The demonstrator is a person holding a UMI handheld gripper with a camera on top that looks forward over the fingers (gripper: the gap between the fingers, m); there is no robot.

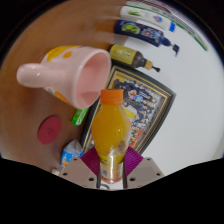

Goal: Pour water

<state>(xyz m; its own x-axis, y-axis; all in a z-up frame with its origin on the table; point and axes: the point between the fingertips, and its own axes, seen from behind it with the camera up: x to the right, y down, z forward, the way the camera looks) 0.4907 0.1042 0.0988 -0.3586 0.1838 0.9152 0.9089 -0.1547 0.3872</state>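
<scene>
We note the claw (111,172) clamped on an orange bottle (112,130), both purple pads (92,160) pressing its lower body; the bottle stands upright with its orange cap (111,97) on. Just beyond the cap, a pink cup with yellow dots (70,75) lies tipped, mouth facing the bottle. Behind the bottle a framed picture (146,100) lies flat on the white worktop (190,110). A red lid (51,127) sits to the left; small bottles (135,40) line the far side.

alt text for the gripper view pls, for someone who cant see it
The gripper holds an orange-filled bottle between its fingers, just below a pink mug tipped on its side. Beneath lies a framed picture.
</scene>
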